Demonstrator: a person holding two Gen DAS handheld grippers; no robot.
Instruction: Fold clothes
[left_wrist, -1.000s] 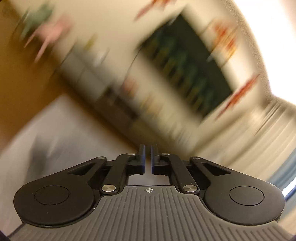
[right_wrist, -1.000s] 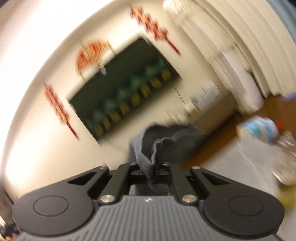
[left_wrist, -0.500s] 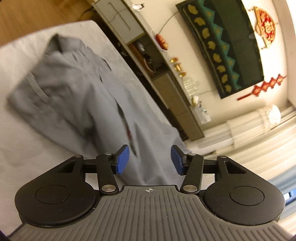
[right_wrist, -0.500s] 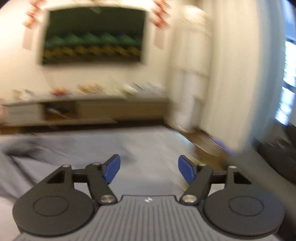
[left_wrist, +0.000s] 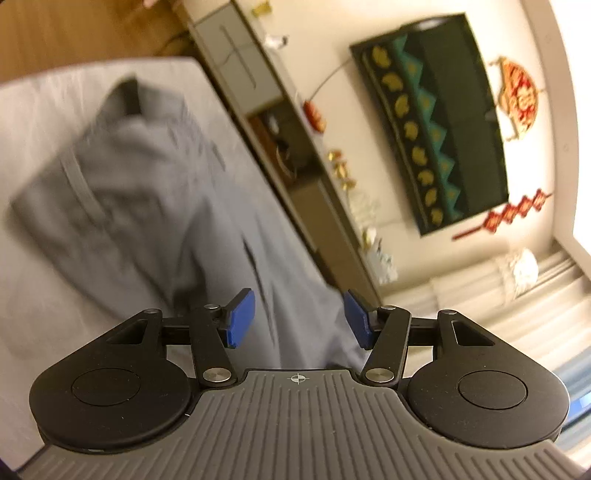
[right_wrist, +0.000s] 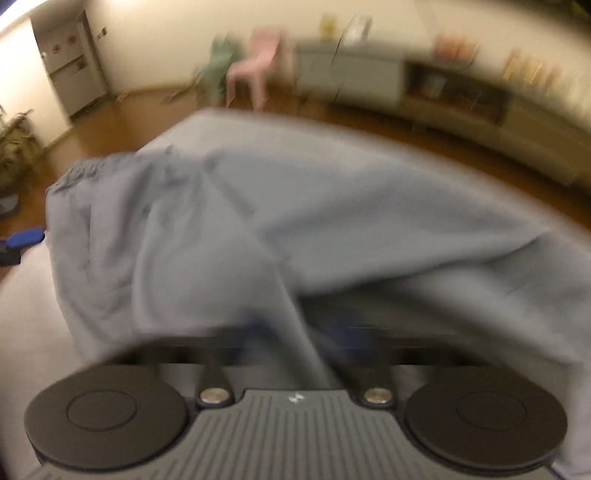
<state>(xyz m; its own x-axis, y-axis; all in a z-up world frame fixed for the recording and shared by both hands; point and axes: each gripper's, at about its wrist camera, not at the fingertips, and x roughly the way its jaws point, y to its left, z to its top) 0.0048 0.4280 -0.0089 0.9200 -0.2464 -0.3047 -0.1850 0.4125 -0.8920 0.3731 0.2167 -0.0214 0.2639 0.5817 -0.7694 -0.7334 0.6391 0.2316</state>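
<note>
A: Grey cloth, a pair of trousers (left_wrist: 155, 206), lies spread over the pale sheet (left_wrist: 33, 295) that covers the worktop. In the left wrist view the waistband end sits far left and a leg runs near and right, under the left claw (left_wrist: 299, 319).

B: And that claw?

A: Its blue pads (left_wrist: 242, 317) stand wide apart with nothing between them, hovering over the leg.

B: Where does the worktop end?

A: Its far corner shows at the top of the left view, with brown wooden floor (left_wrist: 74, 33) beyond. Along the right edge the cloth reaches the rim, near a long low cabinet (left_wrist: 295, 147) against the wall. There is bare sheet to the left of the trousers.

B: What does the right wrist view add?

A: It is blurred. The trousers (right_wrist: 295, 229) fill most of it, the gathered waistband (right_wrist: 96, 166) at the far left, a fold of cloth draped right over the right claw (right_wrist: 303, 332). The fingers are hidden by fabric and blur, so I cannot tell whether it is parted or pinching. At the left edge a blue pad of the other claw (right_wrist: 26, 238) shows just beside the waistband. Behind, a pink chair (right_wrist: 255, 66) stands on the floor, well apart from the worktop.

B: And only the left view?

A: A dark wall panel (left_wrist: 443, 122) with red hangings (left_wrist: 517, 92) beside it.
</note>
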